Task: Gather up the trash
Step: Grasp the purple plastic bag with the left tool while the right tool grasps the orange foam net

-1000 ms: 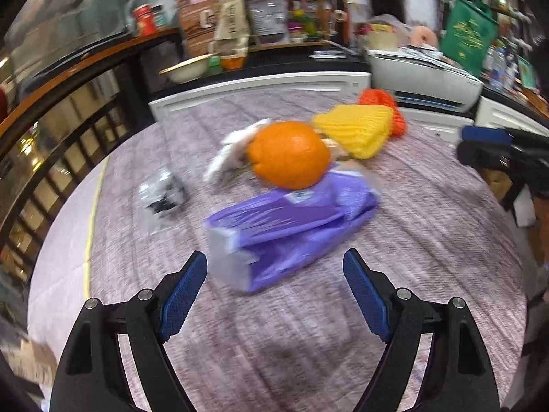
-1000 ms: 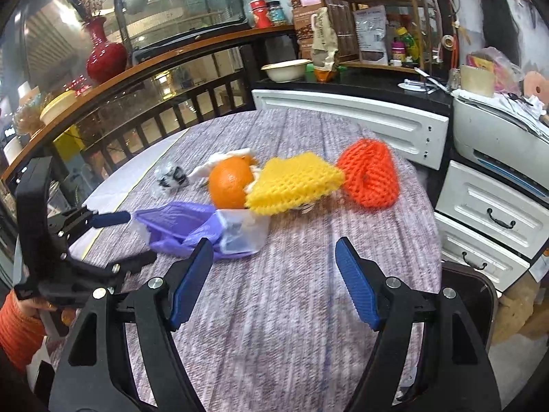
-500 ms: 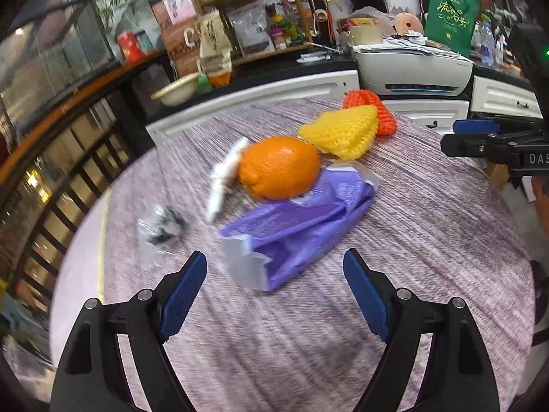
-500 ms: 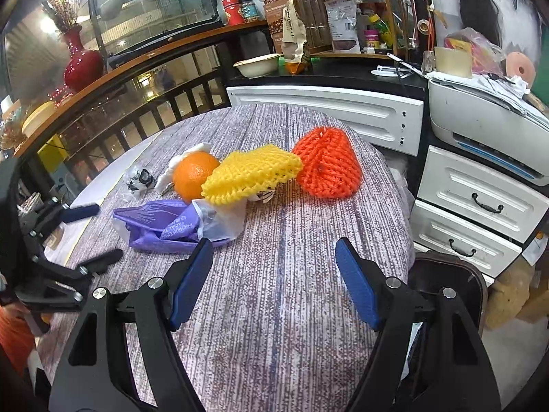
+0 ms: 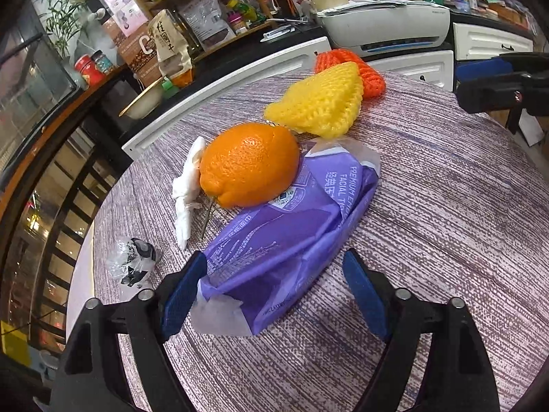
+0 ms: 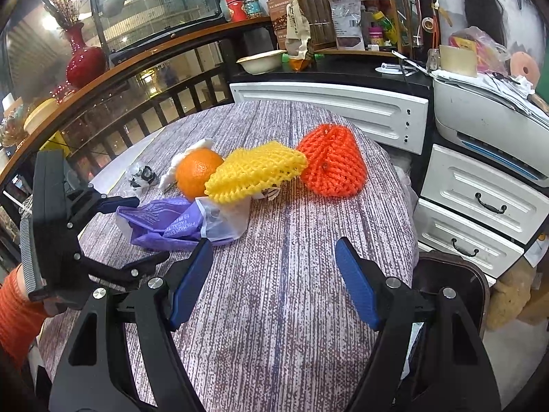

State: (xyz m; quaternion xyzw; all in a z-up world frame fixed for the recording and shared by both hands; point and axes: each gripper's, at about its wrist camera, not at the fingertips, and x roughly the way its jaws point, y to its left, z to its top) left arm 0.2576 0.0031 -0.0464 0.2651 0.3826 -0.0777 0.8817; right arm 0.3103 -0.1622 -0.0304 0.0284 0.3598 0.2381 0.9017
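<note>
A crumpled purple tissue wrapper (image 5: 284,240) lies on the round table (image 5: 446,240), with an orange (image 5: 248,168) leaning on its far side. My left gripper (image 5: 274,274) is closing around the wrapper's near end; its left pad brushes the plastic and the right pad stands clear. From the right wrist view the left gripper (image 6: 137,231) straddles the wrapper (image 6: 164,223) from the left. A yellow foam net (image 6: 254,171) and an orange-red foam net (image 6: 333,164) lie behind. My right gripper (image 6: 272,254) hangs open over bare tabletop.
A white tissue (image 5: 187,185) and a small crumpled clear wrapper (image 5: 132,264) lie left of the orange. A dark bin (image 6: 446,285) stands by the table's right edge, below white drawers (image 6: 480,199). A railing (image 6: 154,113) runs behind the table on the left.
My left gripper has rolled and moved in toward the purple wrapper, so its near end now lies between the jaws, which have narrowed a little. The right gripper edged forward earlier, then stayed still.
</note>
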